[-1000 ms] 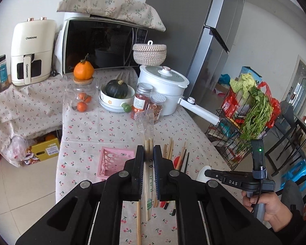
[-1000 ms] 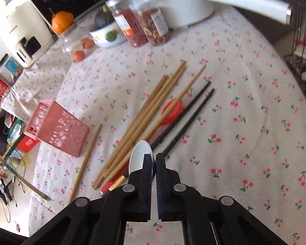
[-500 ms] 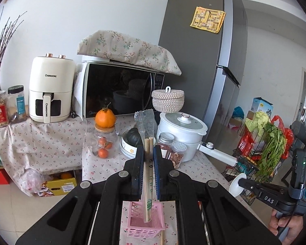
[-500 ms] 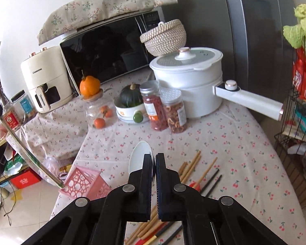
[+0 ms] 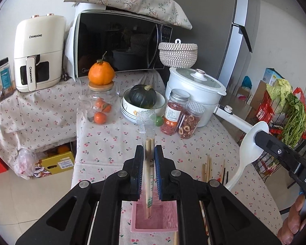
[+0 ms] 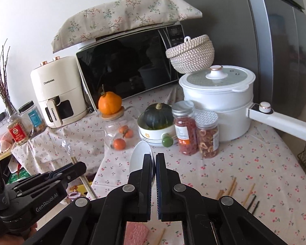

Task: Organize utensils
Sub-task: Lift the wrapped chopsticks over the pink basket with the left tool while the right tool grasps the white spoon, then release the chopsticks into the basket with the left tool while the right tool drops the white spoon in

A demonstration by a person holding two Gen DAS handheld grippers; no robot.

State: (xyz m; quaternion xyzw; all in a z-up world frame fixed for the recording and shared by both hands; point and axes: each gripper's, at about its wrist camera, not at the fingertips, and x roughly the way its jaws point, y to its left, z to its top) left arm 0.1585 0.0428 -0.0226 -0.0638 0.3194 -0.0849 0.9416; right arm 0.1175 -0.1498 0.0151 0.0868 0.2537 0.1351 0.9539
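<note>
— Where were the plastic-wrapped wooden chopsticks (image 5: 148,175)?
— Between the left tool's (image 5: 149,153) opening jaws, tips inside the pink plastic basket (image 5: 154,225), its near wall hidden.
— The right tool (image 6: 154,159)?
— Clamped on the white plastic spoon (image 6: 141,155).

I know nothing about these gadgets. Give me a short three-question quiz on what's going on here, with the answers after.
1. True or false: the right gripper holds a white spoon.
2. What sits directly under the wrapped chopsticks between the left gripper's opening jaws?
A. pumpkin bowl
B. pink basket
C. white pot
3. Fill in: more loose ______ lie on the tablecloth beside the basket.

Key: 1 true; 2 B; 3 chopsticks.
</note>
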